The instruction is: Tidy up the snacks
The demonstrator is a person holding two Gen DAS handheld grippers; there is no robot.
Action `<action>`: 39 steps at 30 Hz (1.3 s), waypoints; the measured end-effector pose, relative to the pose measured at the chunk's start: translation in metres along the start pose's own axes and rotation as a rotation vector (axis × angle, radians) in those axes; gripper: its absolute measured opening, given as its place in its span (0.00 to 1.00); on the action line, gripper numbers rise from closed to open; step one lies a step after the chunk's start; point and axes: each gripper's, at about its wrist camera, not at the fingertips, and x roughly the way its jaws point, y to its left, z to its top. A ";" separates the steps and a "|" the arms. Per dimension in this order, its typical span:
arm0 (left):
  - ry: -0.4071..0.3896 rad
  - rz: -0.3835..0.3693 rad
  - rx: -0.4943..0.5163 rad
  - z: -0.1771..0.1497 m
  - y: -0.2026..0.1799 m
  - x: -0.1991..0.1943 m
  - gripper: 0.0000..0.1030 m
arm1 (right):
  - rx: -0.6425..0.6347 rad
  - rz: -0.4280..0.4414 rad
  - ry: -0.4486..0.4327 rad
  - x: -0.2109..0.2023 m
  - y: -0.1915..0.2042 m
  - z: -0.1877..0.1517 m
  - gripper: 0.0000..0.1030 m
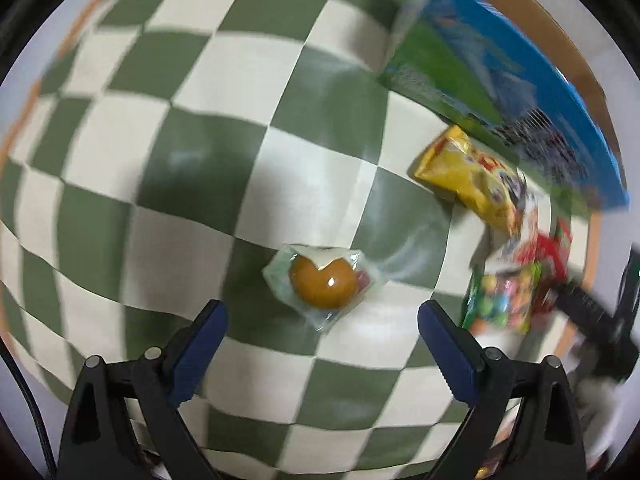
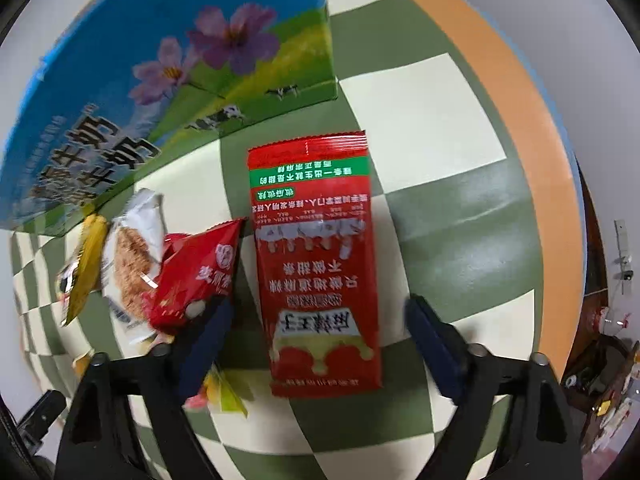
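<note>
Both grippers, left gripper (image 1: 322,316) and right gripper (image 2: 318,314): black frames, silver screws, dark-blue padded jaws.

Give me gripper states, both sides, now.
Left gripper: open, empty, over the wrapped bun.
Right gripper: open, empty, straddling the red packet.

A: Even indoor light; a small glare spot shines on the orange ball snack (image 1: 323,283), and soft sheen marks the checkered tablecloth (image 1: 224,152).

B: Motion blur smears the left view's right side; fisheye bends both, with black corners.
</note>
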 end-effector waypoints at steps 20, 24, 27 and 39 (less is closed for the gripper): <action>0.063 0.015 -0.006 -0.047 0.004 0.043 0.42 | -0.047 0.059 0.104 0.008 -0.019 -0.088 0.62; 0.062 0.008 0.005 -0.062 0.002 0.041 0.41 | -0.061 0.015 0.089 0.020 -0.023 -0.086 0.61; 0.060 -0.003 0.010 -0.070 -0.007 0.033 0.41 | -0.087 -0.014 0.055 0.018 -0.014 -0.074 0.47; -0.024 -0.216 0.125 -0.056 -0.082 -0.056 0.41 | -0.100 0.150 -0.033 -0.061 0.008 -0.081 0.44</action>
